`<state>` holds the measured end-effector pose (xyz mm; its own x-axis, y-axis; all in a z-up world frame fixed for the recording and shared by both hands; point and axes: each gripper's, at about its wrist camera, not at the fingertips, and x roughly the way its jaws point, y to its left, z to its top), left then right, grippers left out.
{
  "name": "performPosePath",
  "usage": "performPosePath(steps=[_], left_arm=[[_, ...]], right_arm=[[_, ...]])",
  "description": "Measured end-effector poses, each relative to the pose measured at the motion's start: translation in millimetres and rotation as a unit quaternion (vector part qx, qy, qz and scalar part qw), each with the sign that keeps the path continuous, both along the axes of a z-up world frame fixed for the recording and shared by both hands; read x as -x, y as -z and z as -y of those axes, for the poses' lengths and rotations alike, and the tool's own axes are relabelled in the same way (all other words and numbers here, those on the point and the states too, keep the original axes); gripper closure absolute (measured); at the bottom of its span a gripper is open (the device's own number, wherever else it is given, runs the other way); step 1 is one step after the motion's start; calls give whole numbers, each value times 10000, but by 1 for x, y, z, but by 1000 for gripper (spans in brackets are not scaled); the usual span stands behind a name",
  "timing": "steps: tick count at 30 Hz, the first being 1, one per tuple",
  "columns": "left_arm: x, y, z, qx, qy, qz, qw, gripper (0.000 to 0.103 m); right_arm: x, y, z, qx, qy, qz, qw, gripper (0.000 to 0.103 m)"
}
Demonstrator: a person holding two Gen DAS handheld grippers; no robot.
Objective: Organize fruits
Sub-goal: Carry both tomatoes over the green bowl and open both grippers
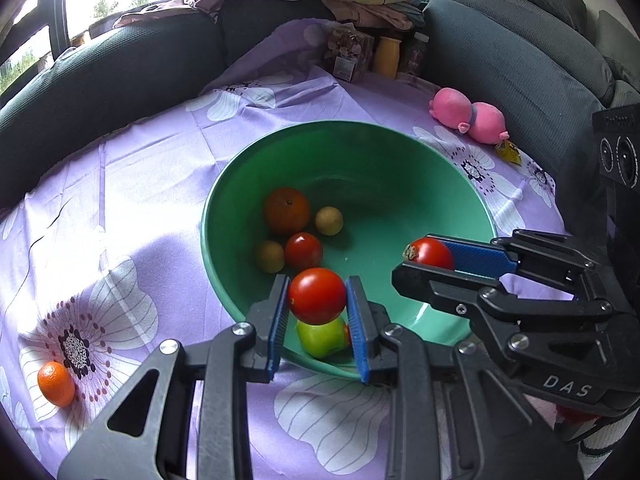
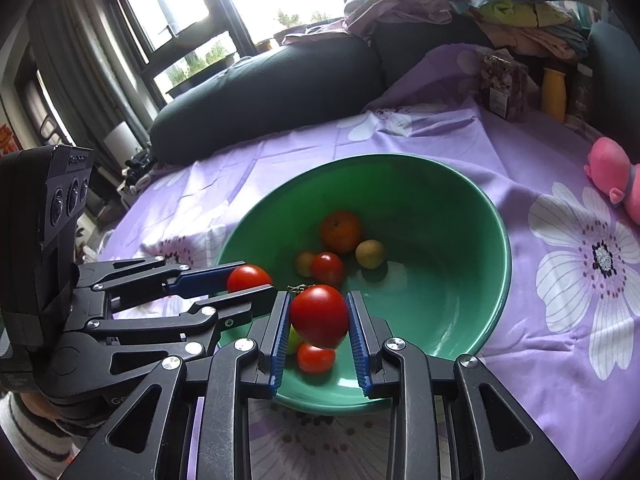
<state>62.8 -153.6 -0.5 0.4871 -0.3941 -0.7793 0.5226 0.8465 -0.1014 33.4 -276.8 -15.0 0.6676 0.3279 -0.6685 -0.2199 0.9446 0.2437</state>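
Note:
A green bowl [image 1: 360, 130] [image 2: 400, 159] stands on the purple flowered cloth. My left gripper [image 1: 318, 280] [image 2: 260, 278] is shut on a red tomato [image 1: 317, 295] over the bowl's near rim. Beside it, my right gripper [image 2: 318, 298] [image 1: 408, 258] is shut on a second red tomato [image 2: 319, 316], also above the bowl. Inside lie an orange [image 1: 286, 210], a tomato [image 1: 303, 251], two small yellowish fruits [image 1: 329, 221], a green apple [image 1: 322, 338] and another tomato [image 2: 316, 358]. A mandarin [image 1: 56, 383] lies on the cloth at the far left.
A pink plush toy [image 1: 468, 116] lies behind the bowl on the right. Jars and a yellow bottle [image 1: 387, 56] stand at the back edge. Dark sofa cushions [image 1: 100, 80] ring the table, with a pile of clothes [image 2: 460, 4] on top.

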Motion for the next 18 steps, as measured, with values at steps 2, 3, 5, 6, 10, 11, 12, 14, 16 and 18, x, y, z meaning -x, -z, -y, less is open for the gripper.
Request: performPosePath(steps=[2,3,5,6,10,11,12,14,16,18], left_arm=[[0,1,1,-23,3,4,10000,75],[0,1,1,-29,-2,2,10000,75],[0,2,1,-33,-3,-4,10000,75],[0,2,1,-40,2,-5,10000,75],[0,3,2,-64,-3,-4,10000,75],[0,4,2,-63,0,-7,10000,75],[0,4,2,-68,-1,-4,10000,75],[0,4,2,-64,2,-11,10000,75],[0,4,2,-68,-4,-6,10000,75],[-1,4,2,-68,-6,-8,10000,75]], right_arm=[[0,1,0,14,7,-5,10000,73],[0,1,0,14,7,-3,10000,73],[0,1,0,7,5,-5,10000,73],[0,1,0,7,5,-6,10000,73],[0,1,0,13,12,-17,10000,73],[0,2,0,20,12,-12,10000,73],[0,1,0,20,16,-16,10000,73],[0,2,0,14,19,-31,10000,73],[0,3,2,16,29,-35,10000,73],[0,2,2,14,30,-34,10000,73]])
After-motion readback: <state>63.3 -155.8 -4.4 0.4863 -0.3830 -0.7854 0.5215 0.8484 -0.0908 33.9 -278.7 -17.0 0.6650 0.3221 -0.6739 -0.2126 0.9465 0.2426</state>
